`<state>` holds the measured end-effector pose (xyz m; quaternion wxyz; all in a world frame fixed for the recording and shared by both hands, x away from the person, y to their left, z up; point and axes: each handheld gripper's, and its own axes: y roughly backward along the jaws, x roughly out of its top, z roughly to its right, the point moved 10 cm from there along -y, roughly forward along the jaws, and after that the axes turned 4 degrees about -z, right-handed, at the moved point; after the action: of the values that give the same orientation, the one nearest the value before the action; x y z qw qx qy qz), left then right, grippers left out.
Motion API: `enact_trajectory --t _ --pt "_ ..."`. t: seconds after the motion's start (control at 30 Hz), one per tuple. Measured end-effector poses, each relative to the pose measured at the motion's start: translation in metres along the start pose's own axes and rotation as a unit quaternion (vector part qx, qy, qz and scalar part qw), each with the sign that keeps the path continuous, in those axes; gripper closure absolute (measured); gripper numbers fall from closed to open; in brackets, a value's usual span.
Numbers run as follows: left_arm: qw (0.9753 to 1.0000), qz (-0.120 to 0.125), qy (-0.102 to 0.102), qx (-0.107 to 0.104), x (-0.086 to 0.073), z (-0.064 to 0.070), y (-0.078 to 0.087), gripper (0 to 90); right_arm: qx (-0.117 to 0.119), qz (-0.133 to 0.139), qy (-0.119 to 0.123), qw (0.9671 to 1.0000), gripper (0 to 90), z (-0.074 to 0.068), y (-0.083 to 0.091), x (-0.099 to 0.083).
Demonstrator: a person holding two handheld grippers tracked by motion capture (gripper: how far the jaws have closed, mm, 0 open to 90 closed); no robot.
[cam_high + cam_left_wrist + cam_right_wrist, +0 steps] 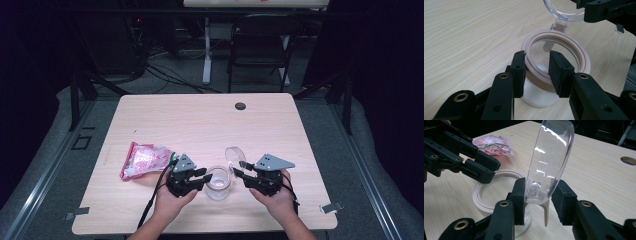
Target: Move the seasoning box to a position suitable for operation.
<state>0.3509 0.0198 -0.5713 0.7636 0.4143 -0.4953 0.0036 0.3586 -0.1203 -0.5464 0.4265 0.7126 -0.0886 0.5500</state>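
Note:
A clear glass jar (pixel 218 186) with a pale pink rim (pixel 579 53) stands near the table's front edge, between my two grippers. Its clear domed lid (pixel 233 154) is hinged at the far side and stands swung up. My left gripper (pixel 537 72) is shut on the near part of the rim, one jaw outside the jar and one inside; in the high view it (pixel 207 175) sits just left of the jar. My right gripper (pixel 540 197) is shut on the lower edge of the upright lid (pixel 551 157); from above it (pixel 239 167) is just right of the jar.
A crumpled pink and white packet (pixel 145 160) lies on the wooden table (pixel 200 120) left of the left gripper. A round cable hole (pixel 240 106) is near the far edge. A dark folding chair (pixel 260 45) stands beyond the table.

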Motion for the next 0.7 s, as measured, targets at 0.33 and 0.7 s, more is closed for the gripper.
enact_trajectory --t 0.33,0.7 --pt "0.9999 -0.002 0.003 -0.011 -0.003 0.005 0.001 65.9 0.023 0.003 -0.015 0.9996 70.9 0.001 -0.002 0.001" --pt "0.9999 0.001 0.011 -0.012 -0.003 0.004 0.001 64.9 0.035 0.011 -0.025 0.9990 72.7 0.007 -0.011 0.007"
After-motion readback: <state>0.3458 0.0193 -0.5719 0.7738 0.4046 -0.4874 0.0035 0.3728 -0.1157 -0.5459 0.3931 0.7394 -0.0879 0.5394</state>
